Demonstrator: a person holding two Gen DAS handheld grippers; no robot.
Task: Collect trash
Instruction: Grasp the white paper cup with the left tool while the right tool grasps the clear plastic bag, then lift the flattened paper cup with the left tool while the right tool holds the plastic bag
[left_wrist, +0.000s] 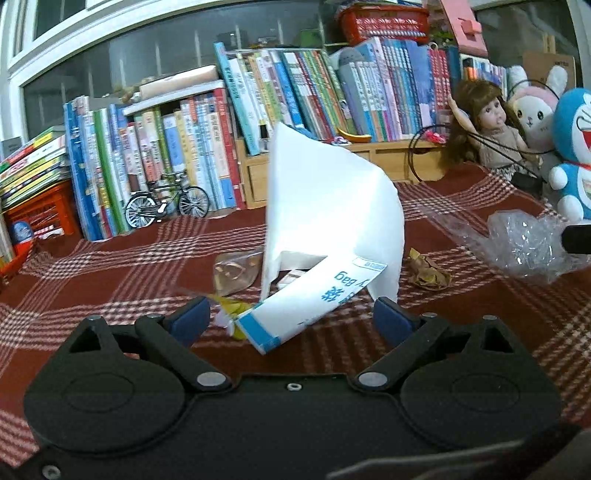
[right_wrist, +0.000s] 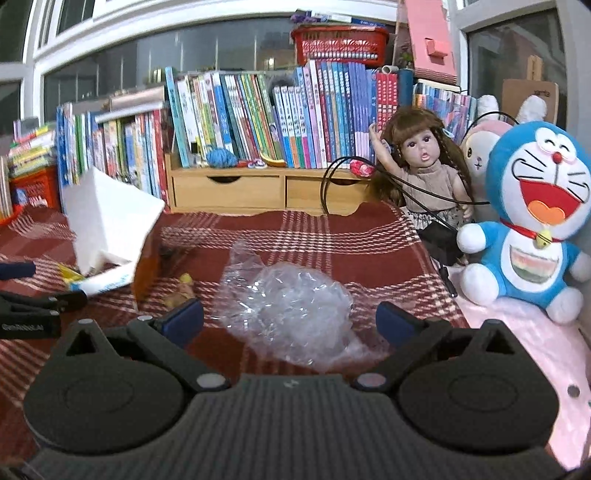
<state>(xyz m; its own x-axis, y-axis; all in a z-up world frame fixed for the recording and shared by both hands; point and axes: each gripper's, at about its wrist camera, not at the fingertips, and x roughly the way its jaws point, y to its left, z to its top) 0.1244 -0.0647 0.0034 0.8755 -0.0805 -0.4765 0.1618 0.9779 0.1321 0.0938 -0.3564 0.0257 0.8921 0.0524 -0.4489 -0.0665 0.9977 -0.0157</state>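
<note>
A white paper bag (left_wrist: 325, 206) with blue print stands open on the red plaid cloth, its flap lying between the pads of my left gripper (left_wrist: 291, 319), which is open and not pressing on it. Yellow scraps (left_wrist: 232, 308) lie at the bag's mouth, and a brown crumpled wrapper (left_wrist: 428, 273) sits just right of it. A crumpled clear plastic film (right_wrist: 291, 306) lies between the wide-open pads of my right gripper (right_wrist: 290, 319), untouched as far as I can see. The same film (left_wrist: 528, 243) shows at the right in the left wrist view, and the bag (right_wrist: 107, 225) at the left in the right wrist view.
Rows of books (left_wrist: 288, 92) and a wooden drawer unit (right_wrist: 258, 190) line the back. A doll (right_wrist: 421, 162), a blue plush cat (right_wrist: 532, 214) and a pink rabbit plush stand at the right. A model bicycle (left_wrist: 166, 203) and a red crate (left_wrist: 40, 214) sit at the left.
</note>
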